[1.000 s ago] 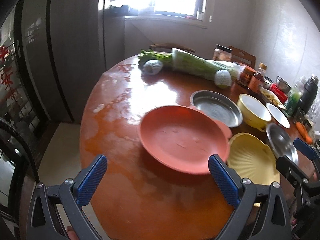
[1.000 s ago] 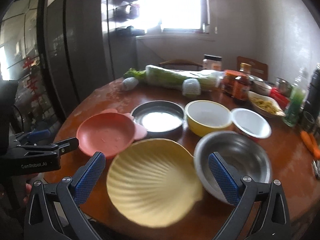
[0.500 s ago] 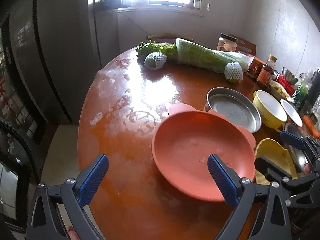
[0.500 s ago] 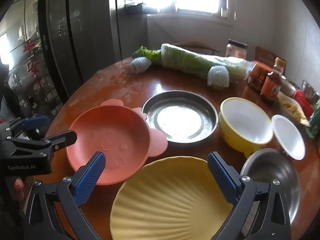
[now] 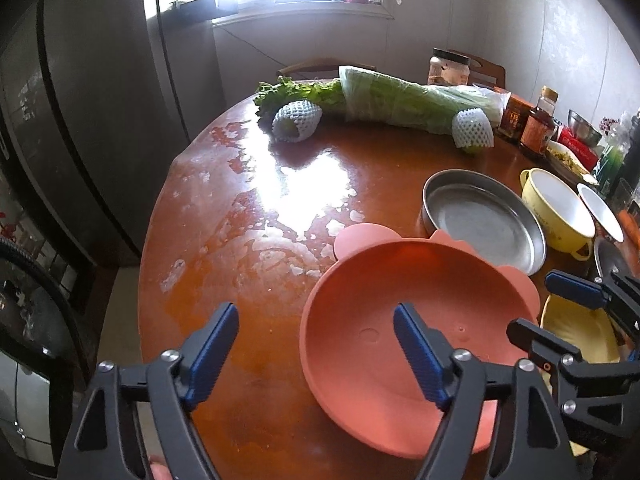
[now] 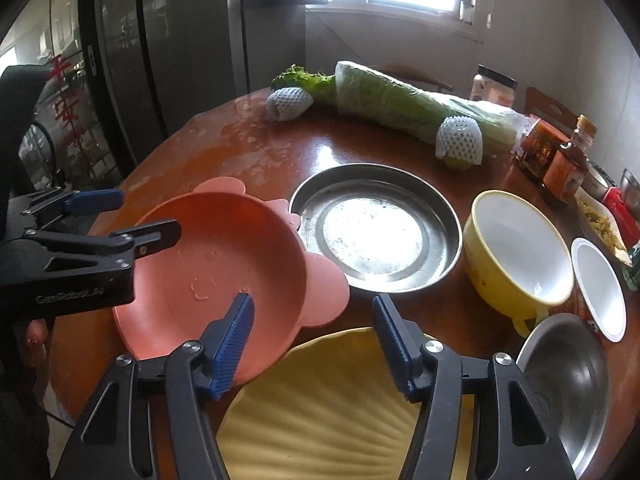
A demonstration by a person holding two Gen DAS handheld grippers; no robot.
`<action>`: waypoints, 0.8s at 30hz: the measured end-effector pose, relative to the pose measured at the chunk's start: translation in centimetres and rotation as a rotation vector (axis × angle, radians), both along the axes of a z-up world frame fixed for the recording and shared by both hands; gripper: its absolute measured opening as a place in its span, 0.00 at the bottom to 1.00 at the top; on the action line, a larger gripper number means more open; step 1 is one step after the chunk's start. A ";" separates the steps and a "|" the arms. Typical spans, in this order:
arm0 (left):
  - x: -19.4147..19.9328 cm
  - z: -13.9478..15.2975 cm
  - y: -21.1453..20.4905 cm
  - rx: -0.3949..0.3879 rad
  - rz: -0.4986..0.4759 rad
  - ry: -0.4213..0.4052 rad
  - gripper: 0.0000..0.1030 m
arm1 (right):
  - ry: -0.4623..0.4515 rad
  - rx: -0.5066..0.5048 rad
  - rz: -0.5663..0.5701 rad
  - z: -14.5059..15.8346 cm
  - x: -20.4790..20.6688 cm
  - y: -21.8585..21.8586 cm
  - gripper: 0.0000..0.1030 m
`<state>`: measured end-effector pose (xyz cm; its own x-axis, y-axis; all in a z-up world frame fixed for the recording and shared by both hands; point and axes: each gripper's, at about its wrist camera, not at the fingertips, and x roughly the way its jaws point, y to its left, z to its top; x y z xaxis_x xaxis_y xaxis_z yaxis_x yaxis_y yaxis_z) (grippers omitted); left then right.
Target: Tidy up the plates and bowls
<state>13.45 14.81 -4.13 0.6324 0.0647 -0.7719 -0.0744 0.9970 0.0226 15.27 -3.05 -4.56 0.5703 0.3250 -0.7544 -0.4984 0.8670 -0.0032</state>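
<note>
Round reddish-brown wooden table (image 5: 256, 360), contents: salmon-pink plastic bear-eared plate (image 6: 224, 264) sitting at centre; round stainless-steel tray (image 6: 374, 228) touching it at 2 o'clock; pale yellow scallop-shell plate (image 6: 328, 412) lying at 5 o'clock. Left gripper (image 5: 316, 348) is closing, jaws apart, straddling the pink plate's left rim. Right gripper (image 6: 314, 338) is closing, jaws apart over the shell plate's far edge, gripping nothing.

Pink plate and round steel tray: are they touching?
Cannot tell. In the right wrist view the pink plate's ear overlaps the steel tray's rim, but no contact or gap shows plainly.
</note>
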 end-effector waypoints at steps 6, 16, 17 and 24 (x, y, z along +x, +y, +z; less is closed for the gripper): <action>0.8 -0.6 0.0 -0.058 -0.030 0.033 0.51 | 0.009 -0.015 -0.002 -0.2 0.4 0.3 0.47; -0.4 -1.0 1.6 -0.108 0.002 0.058 0.35 | 0.016 -0.017 0.017 -0.2 0.3 1.4 0.39; -0.8 -0.9 1.9 -0.103 0.005 0.053 0.35 | 0.019 -0.011 0.024 -0.1 0.3 1.6 0.39; -3.2 -1.0 3.5 -0.067 0.046 0.062 0.36 | 0.008 -0.006 0.078 0.3 -0.2 4.0 0.39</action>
<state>10.24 18.29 -5.12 0.5811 0.0401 -0.8129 -0.1211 0.9919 -0.0377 15.11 0.91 -4.22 0.5373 0.3638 -0.7609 -0.5645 0.8254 -0.0040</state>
